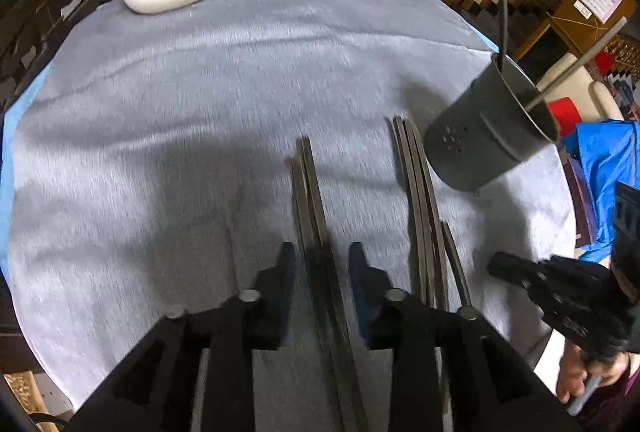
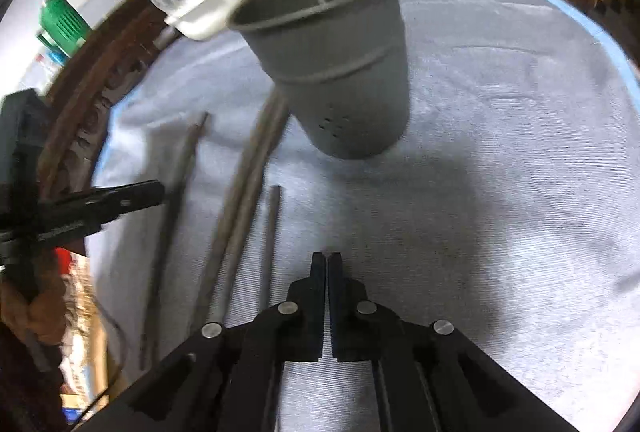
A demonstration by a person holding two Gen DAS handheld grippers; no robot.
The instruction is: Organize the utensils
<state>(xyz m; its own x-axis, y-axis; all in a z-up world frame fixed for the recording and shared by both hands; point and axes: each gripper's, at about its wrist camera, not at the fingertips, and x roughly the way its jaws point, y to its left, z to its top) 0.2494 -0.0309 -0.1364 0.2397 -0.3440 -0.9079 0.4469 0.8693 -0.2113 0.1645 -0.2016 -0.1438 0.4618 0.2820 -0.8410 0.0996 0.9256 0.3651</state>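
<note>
A grey metal utensil cup [image 1: 492, 136] stood on the pale tablecloth [image 1: 200, 112]. Just beside it lay several metal chopsticks [image 1: 418, 192]; another pair [image 1: 312, 200] lay between the left gripper [image 1: 322, 264]'s partly parted fingers, apparently ungripped. The right gripper [image 2: 327, 268] was closed and empty. The chopsticks looked stiff, thin and slippery, best pinched mid-length.

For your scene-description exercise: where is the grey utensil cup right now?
The cup stands on the grey cloth at the right of the left wrist view, just beyond the loose chopsticks; in the right wrist view it stands top centre, ahead of the right gripper.
</note>
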